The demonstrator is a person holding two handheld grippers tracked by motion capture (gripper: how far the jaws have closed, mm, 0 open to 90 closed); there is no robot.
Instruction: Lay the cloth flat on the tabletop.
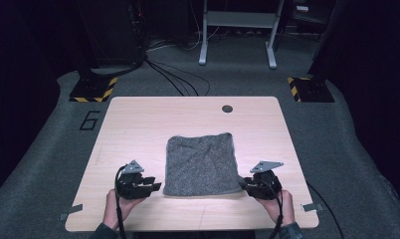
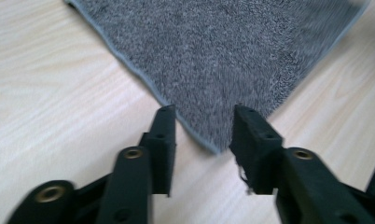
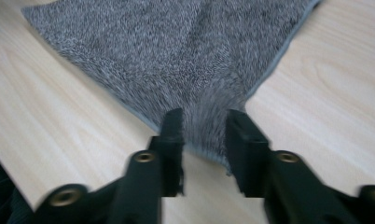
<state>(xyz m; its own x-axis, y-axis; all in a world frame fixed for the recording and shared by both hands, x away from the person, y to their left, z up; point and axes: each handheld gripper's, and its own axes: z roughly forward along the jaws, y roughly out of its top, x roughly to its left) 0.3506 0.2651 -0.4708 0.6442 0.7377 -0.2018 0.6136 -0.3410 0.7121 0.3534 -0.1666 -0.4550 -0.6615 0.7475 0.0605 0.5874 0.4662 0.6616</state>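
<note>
Both tongs sat low at the near corners of a grey towel point(image 1: 201, 164) when I looked down from the high view. Left tongs point(image 1: 155, 186) pointed at the near left corner, right tongs point(image 1: 242, 182) at the near right one, each held in a hand coming up from the near edge. That cloth lay flat in a rough square on the middle of the pale wood-grain bench point(image 1: 138, 119), its far edge a little wavy. A small dark round hole point(image 1: 227, 108) marked the bench beyond it.

Along the left tongs point(image 2: 202, 113) in their own view, the two blocky black jaws stood apart with the towel's point(image 2: 223, 56) pointed corner lying between them. Neither pad pressed on it. Its pile looked nubbly and speckled, bound by a thin smooth hem. The bench point(image 2: 45, 93) showed light streaked grain.

From the right tongs' point(image 3: 203, 115) own view, the jaws were likewise apart, straddling the other corner of the towel point(image 3: 176, 51). Here the cloth rose in a soft crease toward the gap, slightly blurred, and I saw no pad clamped on it. The bench point(image 3: 330, 93) lay bare on either side.
</note>
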